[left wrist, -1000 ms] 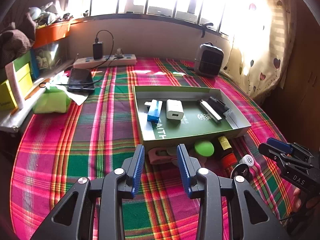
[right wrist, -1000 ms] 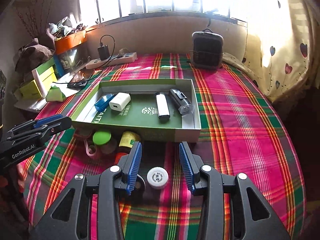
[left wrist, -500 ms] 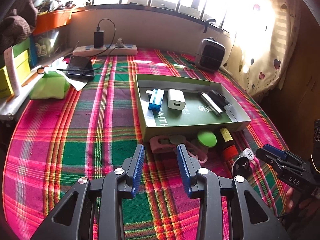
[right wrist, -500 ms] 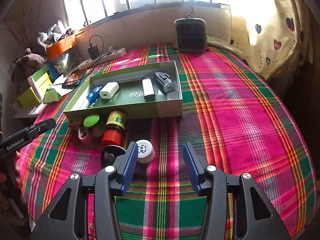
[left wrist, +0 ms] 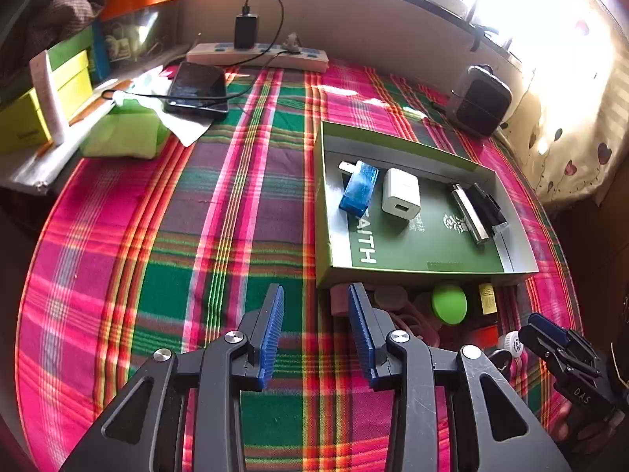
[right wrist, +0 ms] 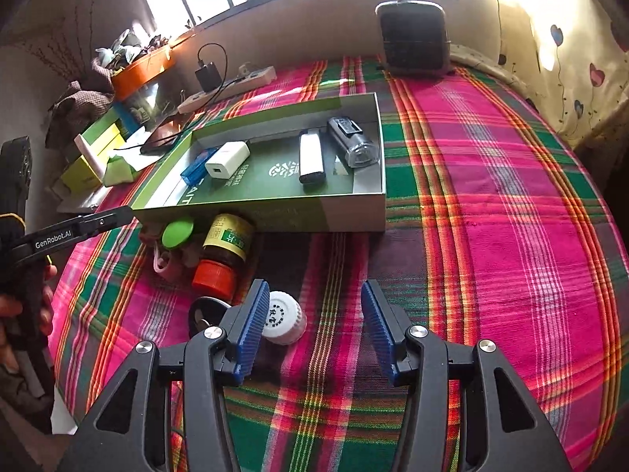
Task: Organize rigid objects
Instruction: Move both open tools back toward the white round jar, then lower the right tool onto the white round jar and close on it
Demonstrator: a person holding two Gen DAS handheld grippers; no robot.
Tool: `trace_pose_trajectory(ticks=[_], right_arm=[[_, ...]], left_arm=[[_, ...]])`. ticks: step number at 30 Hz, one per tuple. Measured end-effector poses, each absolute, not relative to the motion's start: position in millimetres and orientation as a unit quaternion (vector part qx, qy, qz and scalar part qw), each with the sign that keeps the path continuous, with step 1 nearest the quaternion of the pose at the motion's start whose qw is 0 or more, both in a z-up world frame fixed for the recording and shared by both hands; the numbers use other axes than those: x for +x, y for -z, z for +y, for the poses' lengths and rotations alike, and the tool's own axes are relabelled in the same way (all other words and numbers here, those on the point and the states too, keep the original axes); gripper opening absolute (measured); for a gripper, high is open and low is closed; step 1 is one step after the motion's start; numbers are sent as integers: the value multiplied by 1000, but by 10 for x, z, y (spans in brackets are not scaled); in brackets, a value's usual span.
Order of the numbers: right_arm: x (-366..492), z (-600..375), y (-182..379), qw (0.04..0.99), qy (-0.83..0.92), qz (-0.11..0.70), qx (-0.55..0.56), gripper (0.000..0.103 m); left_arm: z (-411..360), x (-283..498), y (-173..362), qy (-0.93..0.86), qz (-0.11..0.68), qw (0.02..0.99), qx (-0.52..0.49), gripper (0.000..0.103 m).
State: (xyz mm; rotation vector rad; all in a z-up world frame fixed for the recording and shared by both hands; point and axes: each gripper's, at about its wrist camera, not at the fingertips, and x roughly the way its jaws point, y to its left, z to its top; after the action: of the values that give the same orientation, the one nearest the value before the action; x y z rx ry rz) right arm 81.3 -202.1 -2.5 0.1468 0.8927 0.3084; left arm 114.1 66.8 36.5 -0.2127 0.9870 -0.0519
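Observation:
A green box (left wrist: 397, 273) (right wrist: 275, 212) on the plaid cloth holds a blue adapter (left wrist: 358, 190), a white charger (left wrist: 401, 195) (right wrist: 228, 159), a white lighter (right wrist: 311, 156) and a dark flashlight (right wrist: 352, 141). In front of it lie a brown bottle with a red cap (right wrist: 222, 251), a green-capped item (right wrist: 177, 232) (left wrist: 449, 303), a pink item (left wrist: 342, 301), a round black item (right wrist: 204, 314) and a white bottle (right wrist: 284, 316). My left gripper (left wrist: 315, 299) is open and empty beside the box's near left corner. My right gripper (right wrist: 314, 295) is open, the white bottle touching its left finger.
A phone (left wrist: 198, 90), power strip (left wrist: 257, 55), green tissue pack (left wrist: 125, 133) and yellow boxes (left wrist: 35, 114) stand at the far left. A dark speaker-like box (right wrist: 414, 37) sits at the back. Bare plaid cloth (right wrist: 491, 212) lies right of the box.
Both grippers have drawn back and risen, tilting down over the cloth. The right gripper's jaws have widened and shifted right, so the white bottle now sits by its left finger.

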Motion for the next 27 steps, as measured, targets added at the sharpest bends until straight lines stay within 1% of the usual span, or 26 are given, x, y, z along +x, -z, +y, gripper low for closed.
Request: trace_pose_trajectory(ticks=[3,7,10,13,18,23,27], right_arm=[[838,-2076,-7,884,-161,431,84,50],[789,-2156,18,878,-168,430,123,50],[631,-2119,-3,898,-165,395,107,51],[556,-2065,-2,906,-159,380,98,51],[500,-1988,93,897,-129,406,116,51],[446,-1855,104,908,-105,396,87,51],[501,-1758,112,909,-85,404,50,51]], left_arm=[[589,983,-405,30,470,876,-103,33],[522,662,-446,50,429,898,-88,33],[540,480,-447,71,401,909,-86,33],[556,407,-436,80,431,894,-95,33],[522,251,-448,111,412,901,-83,33],[491,204,-401,158,410,893,-96,33],[506,244,-377,172,405,891,-110,33]])
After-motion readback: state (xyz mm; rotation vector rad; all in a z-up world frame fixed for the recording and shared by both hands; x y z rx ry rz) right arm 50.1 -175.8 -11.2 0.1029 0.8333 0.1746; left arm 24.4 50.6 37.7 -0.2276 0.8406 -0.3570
